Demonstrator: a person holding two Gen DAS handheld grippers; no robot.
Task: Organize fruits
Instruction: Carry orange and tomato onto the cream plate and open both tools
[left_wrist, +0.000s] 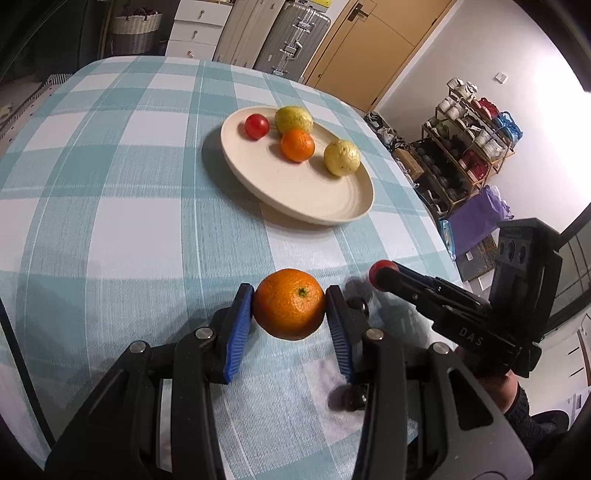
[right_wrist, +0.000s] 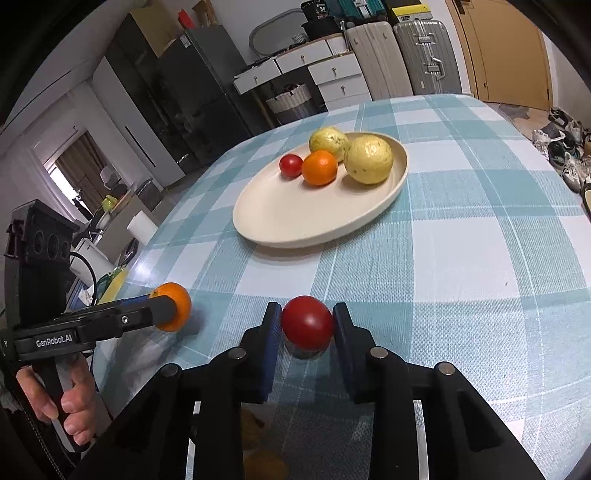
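Observation:
My left gripper (left_wrist: 289, 308) is shut on an orange tangerine (left_wrist: 289, 309), held just above the checked tablecloth; it also shows in the right wrist view (right_wrist: 173, 306). My right gripper (right_wrist: 307, 325) is shut on a red tomato (right_wrist: 307, 323), held low over the cloth; the tomato shows in the left wrist view (left_wrist: 380, 268). Beyond both stands a cream plate (left_wrist: 314, 199) (right_wrist: 295, 218). On it lie a small tomato (left_wrist: 256, 126), a tangerine (left_wrist: 297, 145) and two yellow-green fruits (left_wrist: 293, 119) (left_wrist: 341, 157).
The table edge (left_wrist: 424, 206) runs close on the right in the left wrist view, with shelves (left_wrist: 465, 147) beyond it. Drawers (right_wrist: 332, 77) and suitcases (right_wrist: 424, 59) stand behind the table. The two grippers sit side by side near the front edge.

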